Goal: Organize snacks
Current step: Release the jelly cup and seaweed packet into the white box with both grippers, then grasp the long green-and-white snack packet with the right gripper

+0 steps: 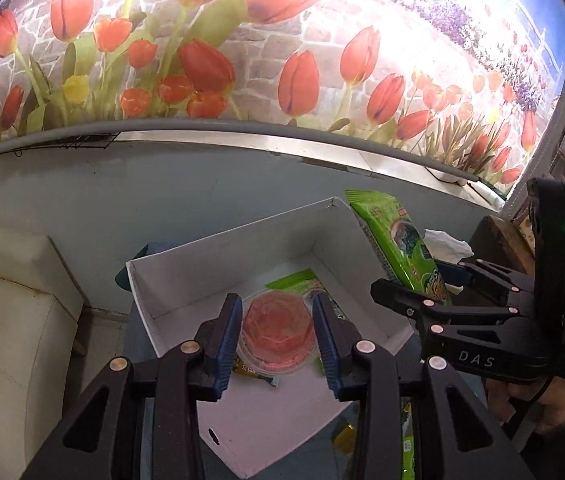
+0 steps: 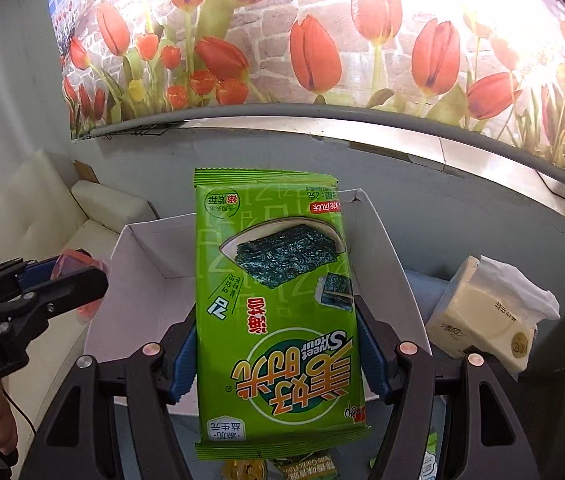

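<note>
Green seaweed packet (image 2: 278,312) hides box (image 2: 142,248) floor (left view shows it).

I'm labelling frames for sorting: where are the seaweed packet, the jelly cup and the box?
Green seaweed snack packet (image 2: 274,320), right wrist view, front middle.
Pink jelly cup (image 1: 278,330), left wrist view, top.
White cardboard box (image 1: 226,256), left wrist view, far inner wall.

Both wrist cameras look forward and steeply down along their own fingers, close above the white box (image 1: 242,248). Each faces the tulip mural (image 2: 322,52). The views share box, mural and the opposite gripper.
</note>
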Motion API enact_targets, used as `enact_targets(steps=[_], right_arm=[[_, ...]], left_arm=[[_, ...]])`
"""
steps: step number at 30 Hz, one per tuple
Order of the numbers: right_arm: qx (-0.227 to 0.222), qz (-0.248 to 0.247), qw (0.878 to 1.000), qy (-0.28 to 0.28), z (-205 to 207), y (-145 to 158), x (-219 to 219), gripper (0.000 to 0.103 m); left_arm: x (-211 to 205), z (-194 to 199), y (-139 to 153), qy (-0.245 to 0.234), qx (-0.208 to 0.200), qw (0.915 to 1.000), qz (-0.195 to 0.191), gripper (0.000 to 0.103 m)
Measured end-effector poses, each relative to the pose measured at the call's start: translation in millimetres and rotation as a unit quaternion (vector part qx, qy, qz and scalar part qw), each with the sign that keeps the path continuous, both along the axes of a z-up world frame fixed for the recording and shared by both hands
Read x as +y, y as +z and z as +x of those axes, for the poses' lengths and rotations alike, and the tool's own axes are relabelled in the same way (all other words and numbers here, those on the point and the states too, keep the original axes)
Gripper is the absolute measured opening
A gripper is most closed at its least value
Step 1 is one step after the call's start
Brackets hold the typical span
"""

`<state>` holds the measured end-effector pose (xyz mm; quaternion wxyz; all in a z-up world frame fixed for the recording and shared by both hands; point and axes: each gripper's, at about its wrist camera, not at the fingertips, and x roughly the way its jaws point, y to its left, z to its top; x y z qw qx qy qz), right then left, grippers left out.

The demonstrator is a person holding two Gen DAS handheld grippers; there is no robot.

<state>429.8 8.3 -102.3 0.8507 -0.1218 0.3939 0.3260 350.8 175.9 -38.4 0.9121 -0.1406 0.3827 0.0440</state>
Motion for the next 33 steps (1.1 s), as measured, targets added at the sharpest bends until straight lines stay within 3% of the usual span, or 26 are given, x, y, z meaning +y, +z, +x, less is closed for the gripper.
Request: enact_targets(steps=[6, 7, 8, 9, 10, 16, 19, 22, 26, 33], right_arm=[[0.003, -0.014, 1.000, 0.006, 17.1, -9.6, 14.9, 0.075], [0.003, -0.017, 1.000, 0.005, 18.5, -11.2, 17.3, 0.080], [-0.006, -0.020, 1.000, 0.003, 17.4, -11.6, 18.0, 0.095], [-0.025, -0.023, 0.999, 0.001, 15.9, -10.9, 18.6, 0.103], [-0.045, -0.030, 0.999, -0.003, 14.0, -10.2, 18.1, 0.103], [-0.038, -0.021, 0.999, -0.012, 12.8, -7.7, -2.5, 0.103], [-0.043, -0.016, 0.999, -0.013, 1.2, -3.4, -22.6, 0.103], [-0.025, -0.010, 1.000, -0.013, -13.0, -8.3, -55.5, 0.103], [-0.018, -0.013, 0.999, -0.037, -39.0, -31.4, -116.3, 0.103], [0.006, -0.080, 0.995, -0.067, -65.0, -95.6, -199.7, 0.103]], left_arm=[[6.4, 9.1, -15.9, 0.000, 0.013, 0.9999, -0.003, 0.042], [6.8, 8.2, -16.1, 0.001, 0.013, 0.9999, -0.003, 0.052], [9.2, 7.0, -15.2, 0.007, 0.006, 1.0000, -0.003, 0.063], [12.1, 5.1, -13.8, 0.011, 0.000, 0.9999, -0.006, 0.096], [15.1, 2.2, -12.0, 0.010, -0.013, 0.9998, -0.014, 0.103], [16.3, -8.0, -2.2, 0.010, -0.015, 0.9998, -0.004, 0.103], [10.0, -17.3, 2.0, 0.014, -0.019, 0.9997, 0.012, 0.103], [2.3, -30.5, 2.2, 0.009, -0.022, 0.9997, 0.003, 0.103], [-19.5, -54.8, 3.0, -0.007, -0.032, 0.9995, 0.005, 0.103], [-74.4, -109.6, 2.2, -0.050, -0.047, 0.9975, 0.015, 0.103]])
